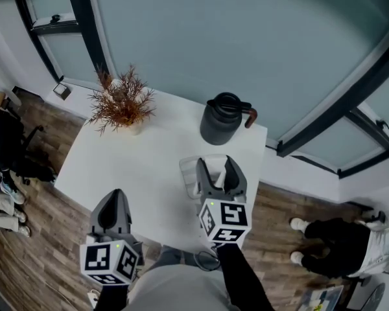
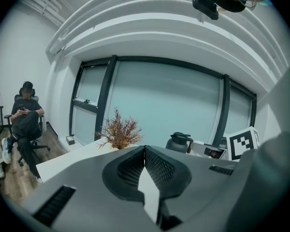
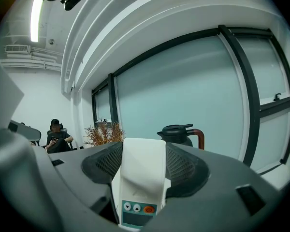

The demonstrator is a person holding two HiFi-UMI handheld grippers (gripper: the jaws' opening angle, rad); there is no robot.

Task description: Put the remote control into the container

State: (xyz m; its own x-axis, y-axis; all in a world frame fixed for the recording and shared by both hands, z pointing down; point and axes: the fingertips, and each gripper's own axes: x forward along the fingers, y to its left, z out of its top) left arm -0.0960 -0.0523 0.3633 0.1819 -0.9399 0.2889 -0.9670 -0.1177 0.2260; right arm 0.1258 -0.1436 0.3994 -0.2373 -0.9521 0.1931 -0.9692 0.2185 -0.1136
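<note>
My right tongs (image 1: pixel 219 166) clamp the white remote control (image 3: pixel 141 178) (button end toward the camera), held over the pale container (image 1: pixel 187 173) at the near right of the white table (image 1: pixel 142 167). My left tongs (image 1: pixel 117 203) hang by the table's near edge, jaws pressed together on nothing. A black jug (image 1: pixel 222 118) stands just beyond the container.

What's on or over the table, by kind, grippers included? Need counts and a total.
Grippers: 2 (left gripper, right gripper)
Remote control: 1, between the right gripper's jaws
Container: 1
Jug: 1
Dried plant: 1
Total: 6
</note>
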